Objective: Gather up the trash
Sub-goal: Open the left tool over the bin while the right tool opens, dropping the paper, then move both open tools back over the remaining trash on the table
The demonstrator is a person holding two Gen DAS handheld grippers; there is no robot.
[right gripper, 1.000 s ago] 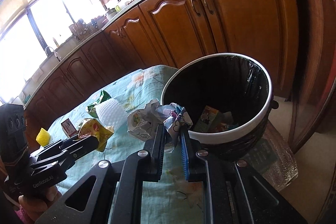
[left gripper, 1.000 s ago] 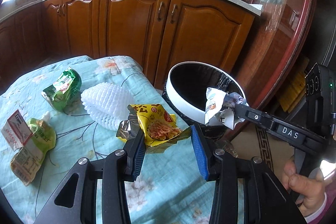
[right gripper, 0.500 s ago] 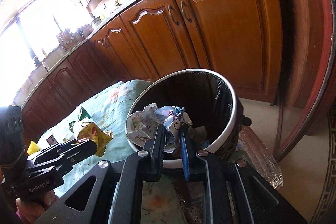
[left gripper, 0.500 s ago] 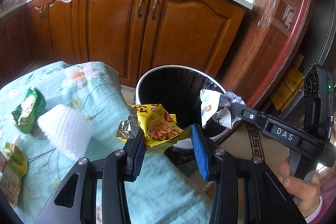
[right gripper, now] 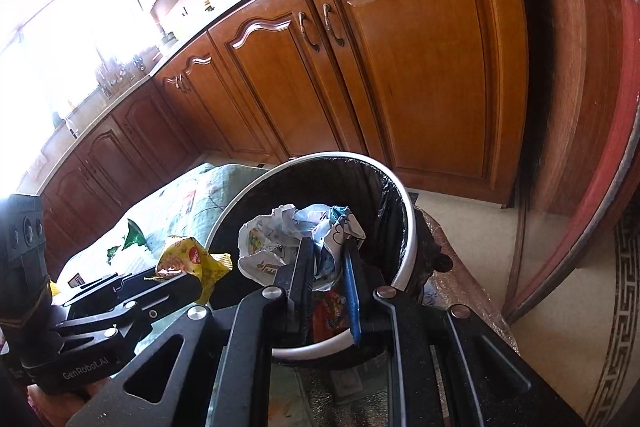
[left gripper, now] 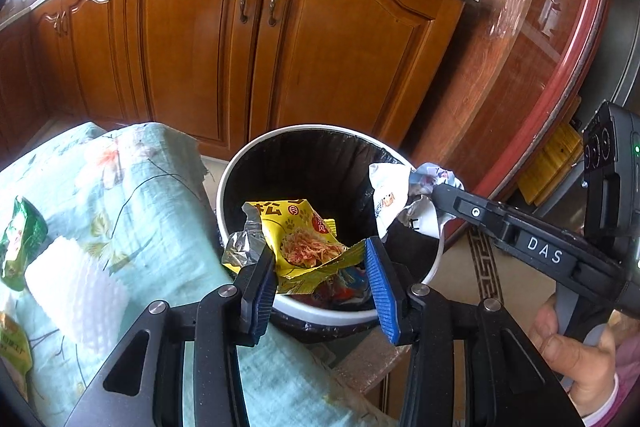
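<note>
Both wrappers are held over the bin [left gripper: 400, 157] mouth, presumably so they fall inside on release.

L tool [left gripper: 320, 279]: jaws partway open, clamped on yellow snack wrapper [left gripper: 300, 239], above bin's near rim.

R tool [right gripper: 328, 279]: jaws nearly closed, clenched on crumpled white wrapper [right gripper: 280, 239], over bin centre.

More trash remains on bench [left gripper: 132, 195], left of bin.

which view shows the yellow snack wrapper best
The left wrist view. There the yellow snack wrapper sits centred between the left gripper fingers, printed face up, over the trash bin. The right wrist view shows it only small and crumpled at the left, partly hidden behind that gripper.
</note>
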